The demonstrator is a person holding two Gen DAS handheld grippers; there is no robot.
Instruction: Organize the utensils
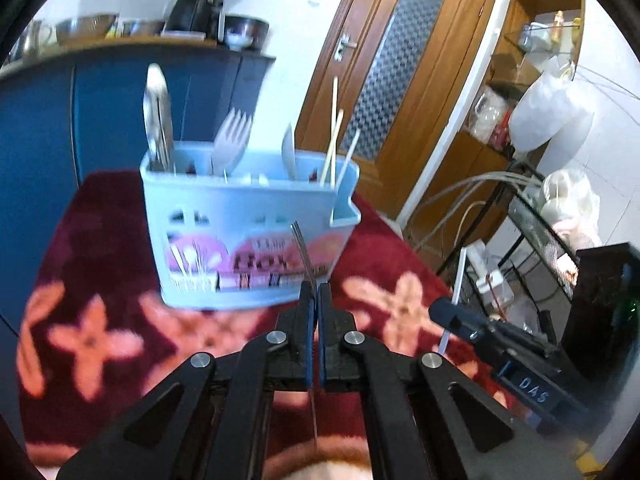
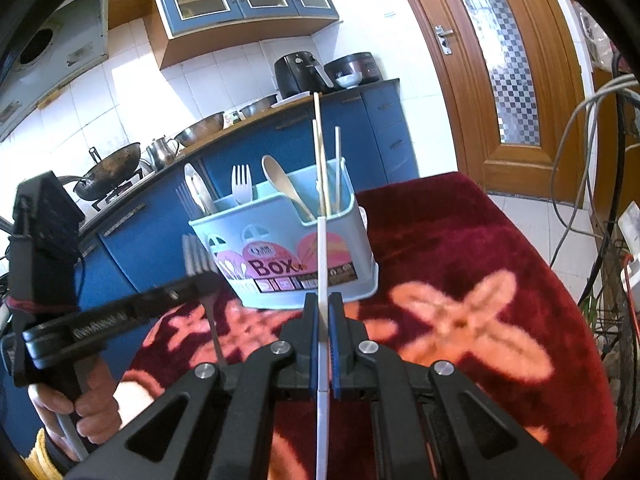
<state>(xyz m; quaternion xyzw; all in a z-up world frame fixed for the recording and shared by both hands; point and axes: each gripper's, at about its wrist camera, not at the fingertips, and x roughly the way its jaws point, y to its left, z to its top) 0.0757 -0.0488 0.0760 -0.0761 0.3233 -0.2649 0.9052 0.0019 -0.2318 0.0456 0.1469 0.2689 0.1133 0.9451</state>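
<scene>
A blue utensil holder (image 2: 288, 248) on a red floral cloth (image 2: 460, 240) already holds spoons, forks and chopsticks. In front of it, the left gripper (image 1: 316, 292) clamps a metal fork (image 1: 302, 248); the right gripper (image 2: 323, 304) clamps a white chopstick (image 2: 322, 256). Both remain to be stowed.

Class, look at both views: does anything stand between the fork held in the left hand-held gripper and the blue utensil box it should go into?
Nothing visible does. The left hand-held gripper holds the metal fork in front of the blue utensil box, with only bare red floral cloth between them. The box's compartments already hold utensils.
</scene>
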